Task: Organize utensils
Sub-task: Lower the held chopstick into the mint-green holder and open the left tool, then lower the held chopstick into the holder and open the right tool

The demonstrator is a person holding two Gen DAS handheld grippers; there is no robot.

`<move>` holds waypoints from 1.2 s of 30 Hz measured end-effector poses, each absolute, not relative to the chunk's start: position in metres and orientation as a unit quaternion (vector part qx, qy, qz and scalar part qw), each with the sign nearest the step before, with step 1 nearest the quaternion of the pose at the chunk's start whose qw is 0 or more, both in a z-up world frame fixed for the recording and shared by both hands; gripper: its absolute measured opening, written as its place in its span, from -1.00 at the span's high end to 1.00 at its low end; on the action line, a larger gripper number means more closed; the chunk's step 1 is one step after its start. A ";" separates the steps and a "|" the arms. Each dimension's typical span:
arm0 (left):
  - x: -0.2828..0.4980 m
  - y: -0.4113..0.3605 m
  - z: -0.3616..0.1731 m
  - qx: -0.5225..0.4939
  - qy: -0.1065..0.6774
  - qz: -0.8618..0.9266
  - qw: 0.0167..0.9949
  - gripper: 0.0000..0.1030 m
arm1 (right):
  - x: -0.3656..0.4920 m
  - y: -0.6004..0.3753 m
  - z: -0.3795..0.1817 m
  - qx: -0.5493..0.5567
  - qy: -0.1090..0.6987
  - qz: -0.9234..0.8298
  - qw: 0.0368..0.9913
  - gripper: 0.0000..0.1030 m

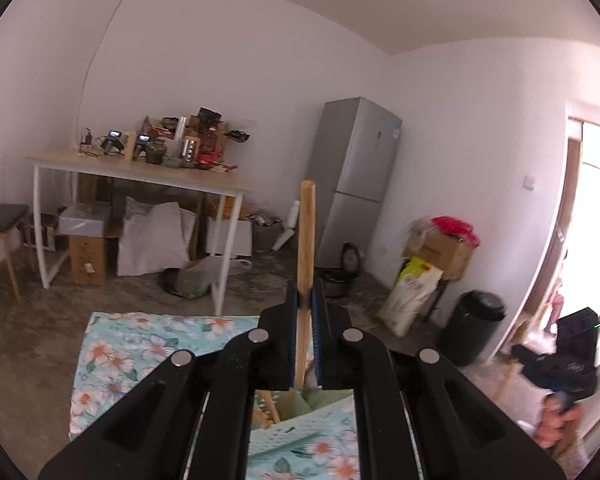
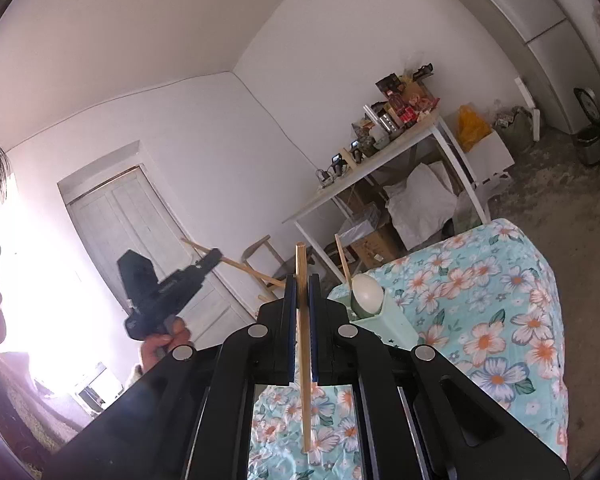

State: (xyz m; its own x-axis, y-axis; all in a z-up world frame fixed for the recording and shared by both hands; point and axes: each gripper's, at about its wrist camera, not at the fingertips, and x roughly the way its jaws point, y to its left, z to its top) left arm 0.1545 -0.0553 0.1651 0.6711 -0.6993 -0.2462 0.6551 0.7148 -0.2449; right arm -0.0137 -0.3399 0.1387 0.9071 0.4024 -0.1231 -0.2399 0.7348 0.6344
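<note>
A table with a blue flower cloth (image 2: 492, 304), orange and white blooms all over. On top, near the far edge, a pale green holder (image 2: 388, 320) with a white spoon (image 2: 366, 290) and a wooden stick (image 2: 343, 258) standing inside. Grey floor (image 1: 40, 328) all around. Same cloth (image 1: 112, 352) and green holder (image 1: 300, 428) low down in the left view.

Spoon (image 2: 366, 290), stick (image 2: 343, 258) upright in holder (image 2: 392, 322); floral cloth (image 2: 480, 312) beside open.

No text, label, brand or number is legible anywhere.
</note>
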 end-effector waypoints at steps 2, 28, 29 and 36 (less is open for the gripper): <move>0.158 -0.066 0.156 -0.046 0.164 -0.356 0.919 0.89 | -0.015 -0.340 0.139 0.318 0.128 0.174 0.923 0.92; 0.152 -0.048 0.101 -0.050 0.189 -0.299 0.934 -0.24 | 0.009 -0.320 0.140 0.302 0.155 0.192 0.921 0.92; 0.149 -0.040 0.098 -0.053 0.194 -0.295 0.934 -0.30 | 0.012 -0.318 0.142 0.298 0.155 0.194 0.922 0.92; 0.125 0.011 0.067 -0.071 0.241 -0.249 0.935 -0.54 | 0.045 -0.302 0.184 0.241 0.123 0.220 0.937 0.92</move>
